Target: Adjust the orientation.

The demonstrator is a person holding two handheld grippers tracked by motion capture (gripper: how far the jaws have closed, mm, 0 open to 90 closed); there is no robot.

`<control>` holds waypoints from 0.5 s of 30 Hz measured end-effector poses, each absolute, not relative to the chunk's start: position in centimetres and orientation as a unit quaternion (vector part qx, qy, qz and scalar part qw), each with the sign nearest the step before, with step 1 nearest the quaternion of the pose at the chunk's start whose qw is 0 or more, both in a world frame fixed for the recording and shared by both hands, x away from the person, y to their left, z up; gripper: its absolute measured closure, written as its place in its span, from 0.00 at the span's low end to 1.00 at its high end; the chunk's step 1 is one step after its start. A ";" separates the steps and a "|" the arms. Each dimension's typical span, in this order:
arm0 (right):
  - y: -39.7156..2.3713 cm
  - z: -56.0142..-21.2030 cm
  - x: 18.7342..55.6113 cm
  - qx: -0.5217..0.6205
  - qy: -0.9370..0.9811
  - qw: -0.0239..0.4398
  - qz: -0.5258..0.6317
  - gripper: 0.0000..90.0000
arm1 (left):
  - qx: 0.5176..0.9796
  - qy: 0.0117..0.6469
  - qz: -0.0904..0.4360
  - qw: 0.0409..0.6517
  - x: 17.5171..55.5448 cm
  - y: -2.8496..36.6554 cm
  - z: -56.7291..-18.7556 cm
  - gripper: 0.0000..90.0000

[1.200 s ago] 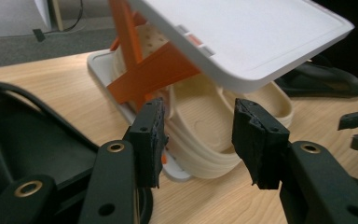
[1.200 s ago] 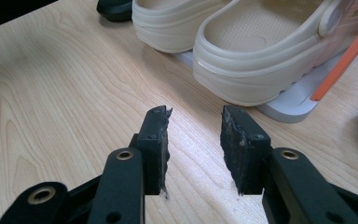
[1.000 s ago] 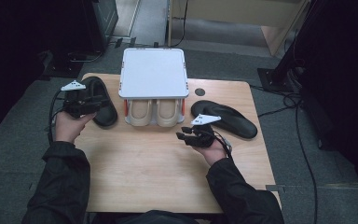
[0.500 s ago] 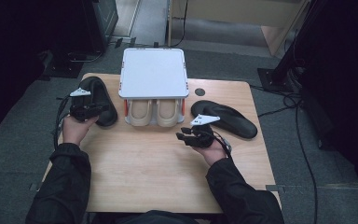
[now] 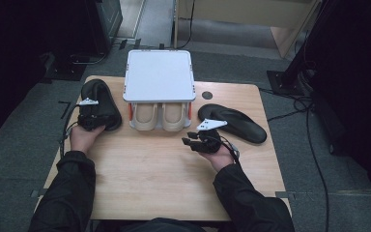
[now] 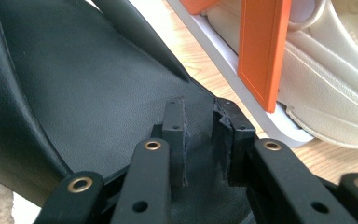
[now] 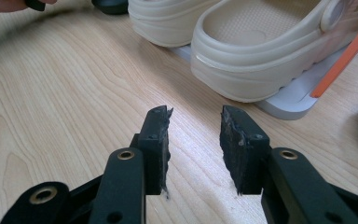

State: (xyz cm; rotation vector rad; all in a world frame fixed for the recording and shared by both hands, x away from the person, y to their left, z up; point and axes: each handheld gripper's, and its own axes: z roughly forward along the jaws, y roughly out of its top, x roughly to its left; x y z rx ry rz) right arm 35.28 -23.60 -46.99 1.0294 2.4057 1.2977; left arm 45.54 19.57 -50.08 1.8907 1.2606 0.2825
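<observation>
1. The wooden counter (image 5: 159, 169) is bare across its near half, from 4 to 8 o'clock, leaving free room between the two arms.
2. A white two-tier rack (image 5: 159, 75) at 12 o'clock holds cream clogs (image 5: 160, 116) underneath.
3. The left claw (image 6: 200, 140) pinches the edge of the black shoe (image 5: 99, 96) at 10 o'clock; earlier it sat nearer the counter's left edge.
4. The right claw (image 7: 193, 149) hovers half-open over bare wood, beside the black sandal (image 5: 234, 123) at 2 o'clock, unmoved.

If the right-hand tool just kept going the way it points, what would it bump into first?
Probably the nearer beige clog on the shelf's bottom tray. The right tool is open, with bare table between; exact depth is hard to judge.
</observation>
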 end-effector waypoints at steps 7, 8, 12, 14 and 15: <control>-23.5 -47.1 35.2 0.351 0.820 0.110 0.439 0.70 | 0.757 0.503 0.102 0.404 44.7 19.3 -50.0 0.87; -23.5 -47.1 35.2 0.351 0.820 0.110 0.439 0.70 | 0.757 0.503 0.102 0.404 44.7 19.3 -50.0 0.87; -23.4 -47.1 35.2 0.349 0.821 0.110 0.439 0.70 | 0.753 0.506 0.087 0.413 44.1 19.4 -50.0 0.89; -23.4 -47.1 35.2 0.349 0.821 0.109 0.438 0.70 | 0.754 0.505 0.083 0.412 43.8 19.4 -50.0 0.89; -23.4 -47.1 35.2 0.348 0.822 0.108 0.438 0.70 | 0.754 0.504 0.082 0.413 43.6 19.4 -50.1 0.90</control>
